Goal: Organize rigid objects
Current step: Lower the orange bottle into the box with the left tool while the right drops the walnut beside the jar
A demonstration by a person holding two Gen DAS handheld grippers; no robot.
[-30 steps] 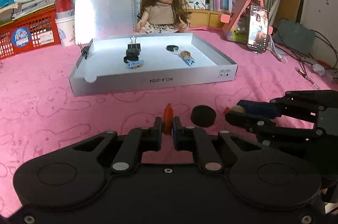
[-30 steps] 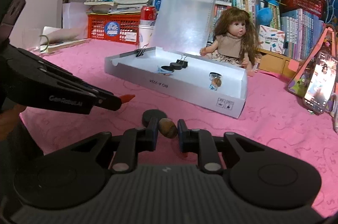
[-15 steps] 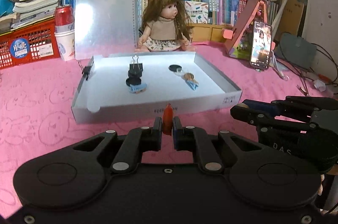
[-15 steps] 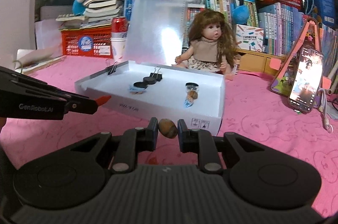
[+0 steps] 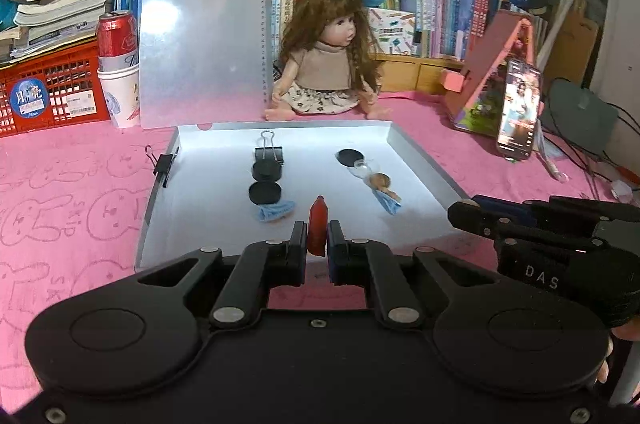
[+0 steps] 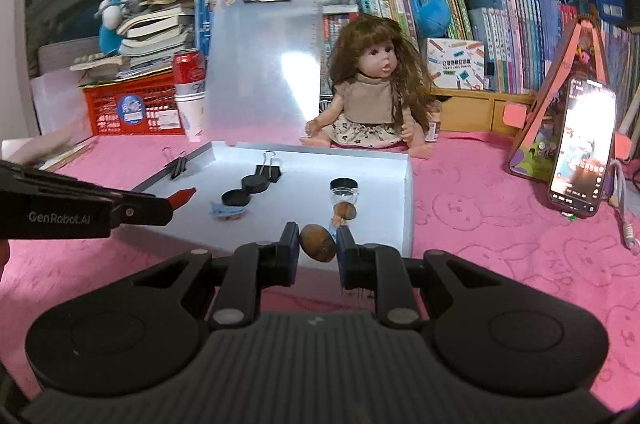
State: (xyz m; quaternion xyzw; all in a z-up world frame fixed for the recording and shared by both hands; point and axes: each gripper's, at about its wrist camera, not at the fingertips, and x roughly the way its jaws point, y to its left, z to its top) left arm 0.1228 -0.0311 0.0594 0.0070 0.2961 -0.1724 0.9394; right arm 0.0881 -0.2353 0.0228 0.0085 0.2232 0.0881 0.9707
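Observation:
My left gripper is shut on a small red bottle-shaped piece, held over the near edge of the white tray. In the right wrist view that gripper comes in from the left with the red piece at its tip. My right gripper is shut on a brown oval stone just above the tray's near wall. Inside the tray lie two black round discs, a black binder clip, a blue scrap, and an hourglass on its side.
A binder clip grips the tray's left wall. Behind the tray stand a clear clipboard, a doll, a red can on paper cups and a red crate. A phone leans at the right. Pink cloth covers the table.
Both grippers have moved forward and up toward the tray with their pieces still held. The black disc on the cloth has dropped out of view. The right gripper has rolled level.

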